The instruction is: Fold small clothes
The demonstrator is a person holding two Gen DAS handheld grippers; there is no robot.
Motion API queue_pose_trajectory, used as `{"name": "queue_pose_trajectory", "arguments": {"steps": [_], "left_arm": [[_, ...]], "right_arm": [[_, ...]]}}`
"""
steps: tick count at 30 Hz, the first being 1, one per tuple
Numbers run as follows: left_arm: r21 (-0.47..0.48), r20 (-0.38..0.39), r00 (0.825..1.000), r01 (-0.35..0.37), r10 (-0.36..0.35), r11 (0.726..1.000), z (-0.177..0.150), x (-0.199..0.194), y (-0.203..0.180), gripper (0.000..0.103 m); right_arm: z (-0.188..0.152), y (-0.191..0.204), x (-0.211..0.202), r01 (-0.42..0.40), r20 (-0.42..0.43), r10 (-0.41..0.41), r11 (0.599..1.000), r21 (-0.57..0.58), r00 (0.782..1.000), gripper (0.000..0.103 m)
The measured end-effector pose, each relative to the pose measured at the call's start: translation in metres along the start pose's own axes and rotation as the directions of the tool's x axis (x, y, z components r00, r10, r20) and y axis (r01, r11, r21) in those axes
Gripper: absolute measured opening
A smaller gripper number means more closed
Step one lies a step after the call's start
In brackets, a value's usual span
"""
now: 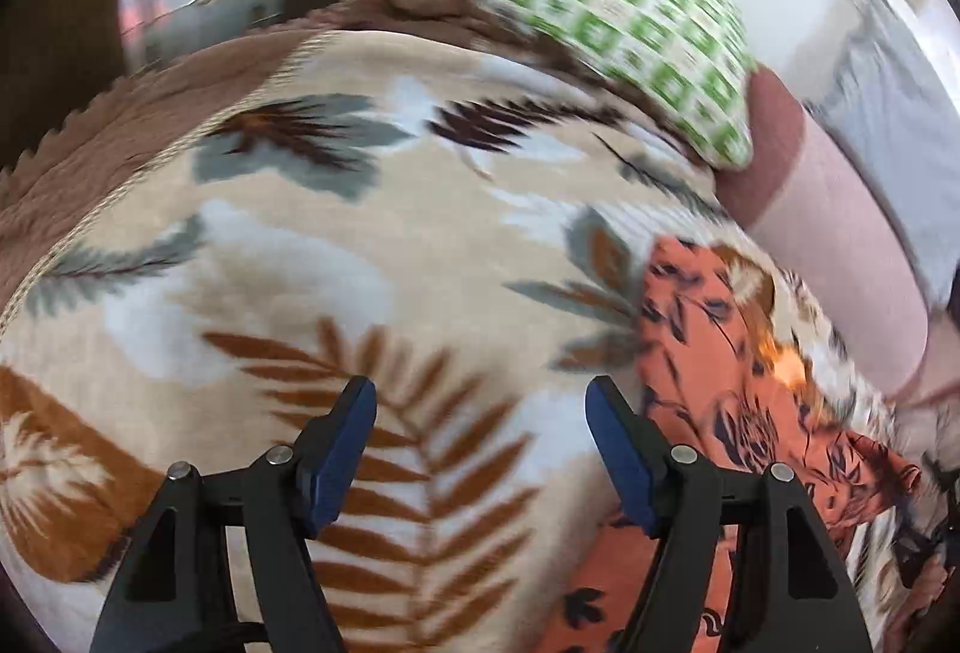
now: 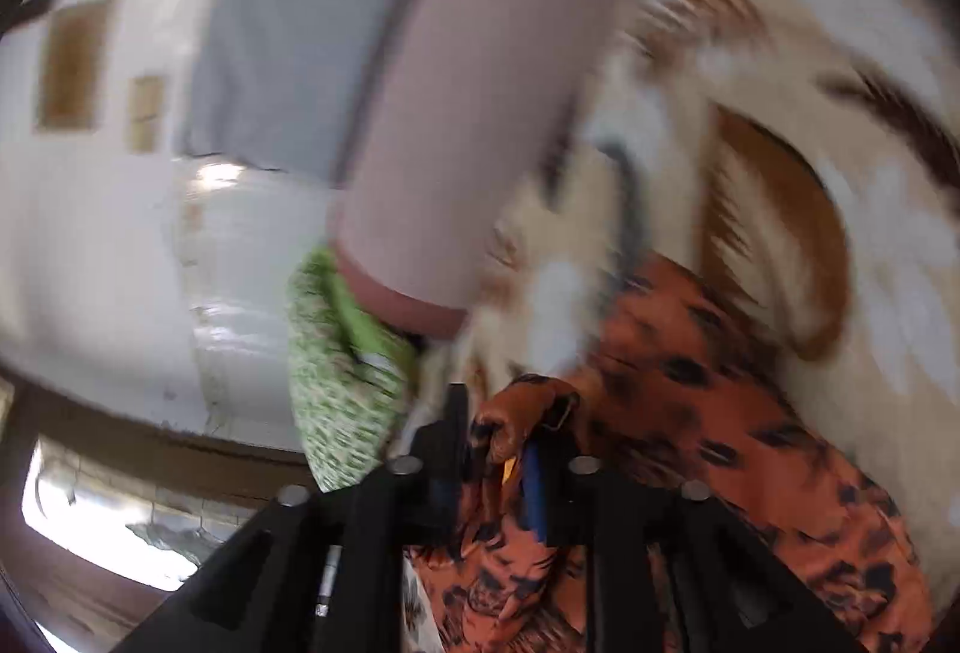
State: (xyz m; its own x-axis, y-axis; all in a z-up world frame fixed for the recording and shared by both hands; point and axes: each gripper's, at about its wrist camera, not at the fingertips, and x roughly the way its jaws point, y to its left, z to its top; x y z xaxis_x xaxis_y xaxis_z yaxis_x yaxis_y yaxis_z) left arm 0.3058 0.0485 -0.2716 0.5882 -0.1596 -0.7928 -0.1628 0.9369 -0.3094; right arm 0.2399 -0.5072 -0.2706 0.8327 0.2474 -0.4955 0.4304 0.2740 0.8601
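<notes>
- Black gripper fingers with blue pads fill the foreground of both wrist views; the bed beneath them is the largest thing seen.
- A leaf-print blanket [image 1: 336, 245], cream with brown, rust and grey-blue fronds, is spread over most of the bed and is seen from both wrists.
- A brown cover [image 1: 120, 113] with a zigzag edge is seen past the blanket's far left border.
- A pink bolster [image 1: 840, 209] with darker pink bands is laid along the blanket's right edge in the left wrist view; in the right wrist view it runs from the top down toward the centre.
- A pillow in a green-and-white check [image 1: 570, 17] is propped at the far end of the bed, touching the end of the bolster.
- The orange garment [image 1: 738, 353], printed with dark leaf shapes, is laid rumpled on the blanket, to the right of the left gripper's right finger.
- The left gripper [image 1: 480, 407] is held released above the blanket, jaws well apart, with nothing between them but the fern print below.
- The right gripper [image 2: 504, 449] is seen low over the same orange garment, and a raised fold of the cloth stands between its fingers.
- The right jaws are parted; because of blur it cannot be told whether the pads press on the cloth.
</notes>
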Motion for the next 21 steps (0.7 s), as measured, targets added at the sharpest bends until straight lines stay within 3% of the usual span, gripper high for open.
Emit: {"name": "queue_pose_trajectory", "arguments": {"steps": [1,2,5,8,13,15,17,19,21], "left_arm": [[0.034,-0.004,1.000,-0.001,0.001,0.999,-0.003,0.002,-0.008,0.073],[0.064,-0.007,1.000,-0.005,0.006,0.998,-0.005,0.004,-0.016,0.073],[0.147,0.012,1.000,-0.019,0.018,0.989,-0.013,0.005,-0.036,0.073],[0.233,0.044,0.998,-0.049,0.040,0.971,-0.021,0.004,-0.053,0.074],[0.333,0.038,0.978,-0.206,0.205,0.920,-0.032,0.029,-0.061,0.074],[0.318,0.022,0.971,-0.233,0.238,0.919,-0.033,0.036,-0.053,0.074],[0.303,0.032,0.970,-0.237,0.239,0.923,-0.032,0.037,-0.049,0.074],[0.324,0.071,0.959,-0.283,0.276,0.903,-0.032,0.038,-0.049,0.076],[0.334,0.094,0.949,-0.314,0.300,0.889,-0.032,0.041,-0.048,0.078]], "right_arm": [[0.001,-0.021,-0.002,0.025,-0.028,-0.024,0.999,0.031,0.999,0.085],[-0.001,-0.032,-0.005,0.026,-0.025,-0.025,0.999,0.039,0.999,0.087],[-0.003,-0.060,-0.026,0.029,0.035,-0.030,0.999,0.017,0.999,0.087],[-0.005,-0.059,-0.045,0.038,0.074,-0.035,0.999,-0.032,0.997,0.087],[-0.007,-0.020,-0.056,0.019,0.083,0.000,0.974,-0.225,0.997,0.087],[-0.007,-0.003,-0.050,0.017,0.049,-0.003,0.959,-0.284,0.999,0.087],[-0.010,0.007,-0.022,0.059,-0.030,-0.070,0.956,-0.289,0.997,0.087],[-0.021,-0.005,-0.008,-0.028,-0.148,-0.005,0.975,-0.222,0.989,0.087],[-0.034,-0.018,0.005,-0.064,-0.232,0.027,0.986,-0.154,0.972,0.087]]}}
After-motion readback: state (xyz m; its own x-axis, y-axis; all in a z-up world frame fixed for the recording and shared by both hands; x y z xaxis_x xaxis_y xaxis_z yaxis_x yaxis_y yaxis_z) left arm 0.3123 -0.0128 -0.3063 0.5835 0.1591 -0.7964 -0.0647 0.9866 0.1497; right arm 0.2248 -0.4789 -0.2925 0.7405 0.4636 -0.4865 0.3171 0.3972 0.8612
